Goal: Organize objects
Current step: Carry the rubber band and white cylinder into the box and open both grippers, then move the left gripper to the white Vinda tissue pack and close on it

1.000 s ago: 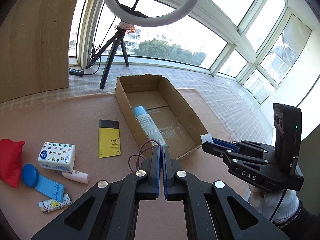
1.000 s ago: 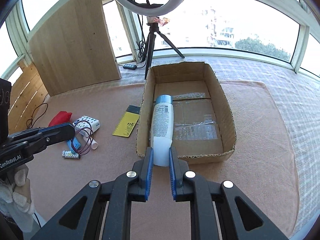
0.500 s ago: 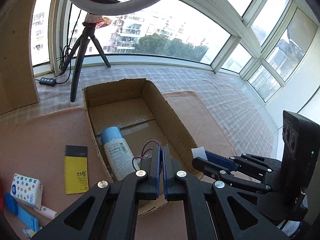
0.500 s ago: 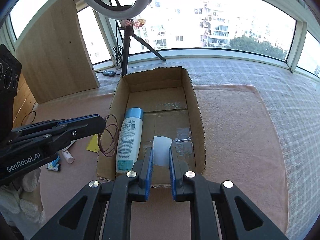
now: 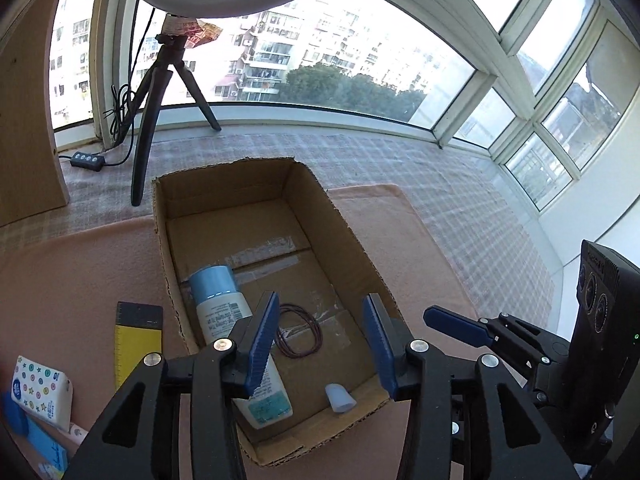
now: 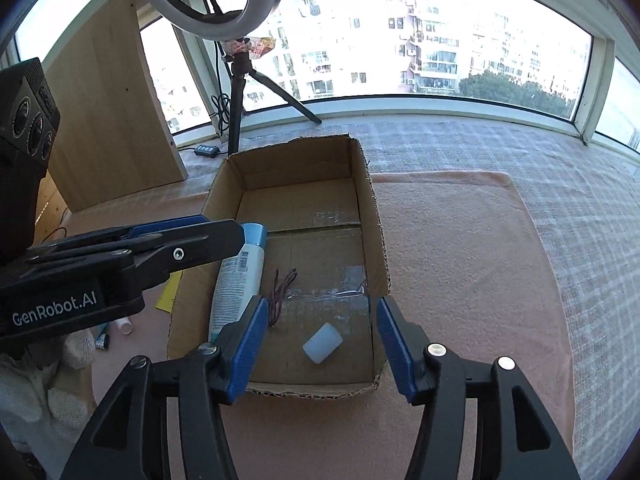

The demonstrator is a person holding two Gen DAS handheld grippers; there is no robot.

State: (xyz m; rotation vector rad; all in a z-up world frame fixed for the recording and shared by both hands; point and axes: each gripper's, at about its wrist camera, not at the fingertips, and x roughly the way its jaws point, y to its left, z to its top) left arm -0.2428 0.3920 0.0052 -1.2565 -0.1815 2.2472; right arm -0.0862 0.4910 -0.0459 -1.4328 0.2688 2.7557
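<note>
An open cardboard box lies on the pink mat. Inside it lie a white bottle with a blue cap, brown hair ties and a small white cap. My left gripper is open and empty above the box's near end. My right gripper is open and empty above the white cap. Each gripper shows in the other's view: the right one and the left one.
Left of the box on the mat lie a yellow and black booklet, a dotted tissue pack and a blue item. A ring light on a tripod and a wooden board stand behind the box.
Both grippers opened. The hair ties dropped from the left gripper into the box, and the white cap dropped from the right gripper onto the box floor.
</note>
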